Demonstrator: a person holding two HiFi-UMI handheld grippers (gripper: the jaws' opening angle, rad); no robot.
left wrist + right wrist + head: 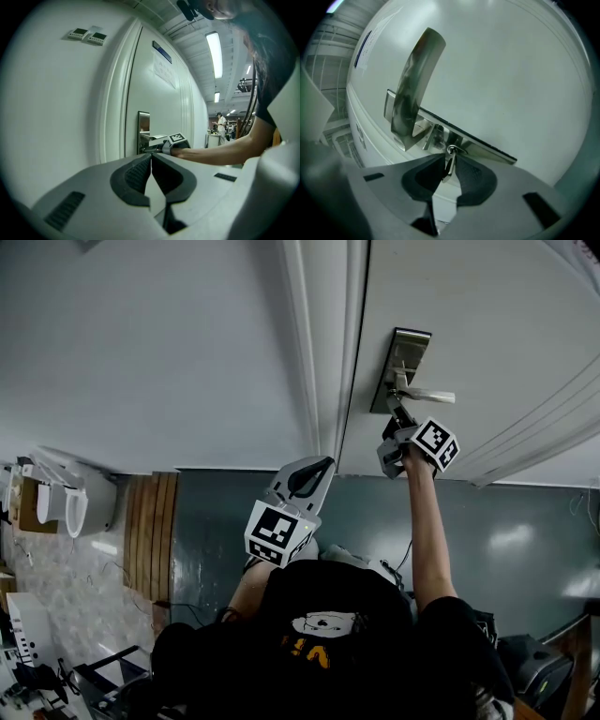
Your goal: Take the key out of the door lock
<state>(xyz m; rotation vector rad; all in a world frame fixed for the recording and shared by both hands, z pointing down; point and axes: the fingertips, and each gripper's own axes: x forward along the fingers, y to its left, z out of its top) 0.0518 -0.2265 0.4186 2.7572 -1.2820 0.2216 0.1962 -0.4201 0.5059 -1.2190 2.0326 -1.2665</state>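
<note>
Close by my body, the left gripper (151, 159) sits clenched, its ribbed dark jaws pressed together with nothing between them. Farther out, at arm's reach, the right gripper (449, 160) has its jaws narrowed to a slit, pinching the key (448, 168), a thin, flat strip of metal. I read the key's long axis as running straight out of the lock toward the gripper, with its far end seated in the round keyhole. Behind it lies the long brushed-steel lock plate (487, 149), with a shiny curved lever handle (415, 79) beside it, on the smooth pale door (511, 70).
</note>
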